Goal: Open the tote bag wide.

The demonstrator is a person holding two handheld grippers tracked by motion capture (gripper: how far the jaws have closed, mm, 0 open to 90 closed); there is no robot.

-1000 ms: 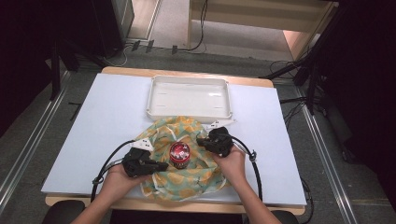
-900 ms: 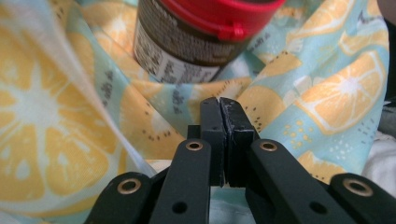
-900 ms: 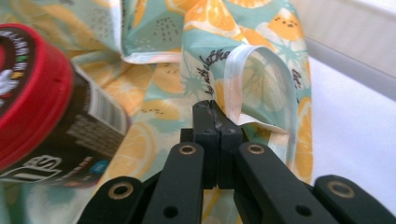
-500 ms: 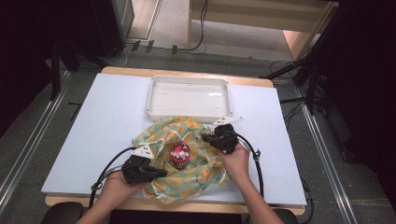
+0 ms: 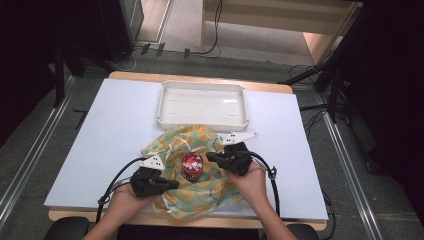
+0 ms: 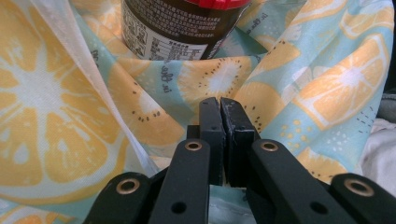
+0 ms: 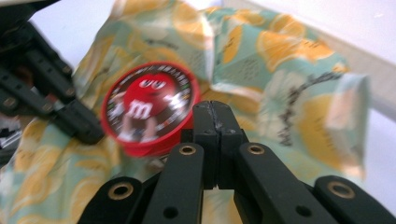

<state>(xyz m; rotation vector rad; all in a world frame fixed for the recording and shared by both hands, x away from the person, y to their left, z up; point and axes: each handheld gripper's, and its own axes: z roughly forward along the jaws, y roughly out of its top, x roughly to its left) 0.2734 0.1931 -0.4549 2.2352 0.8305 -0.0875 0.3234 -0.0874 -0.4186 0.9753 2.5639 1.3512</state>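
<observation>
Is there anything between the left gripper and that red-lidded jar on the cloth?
Only cloth. In the left gripper view, the left gripper, jaws shut, points at the jar, and a raised fold of the orange-patterned cloth lies between them at the jar's base. No other thing stands in that gap.

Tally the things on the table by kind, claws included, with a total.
Jar: 1
Cloth: 1
Tray: 1
Claws: 2, left claw and right claw
Total: 5
</observation>
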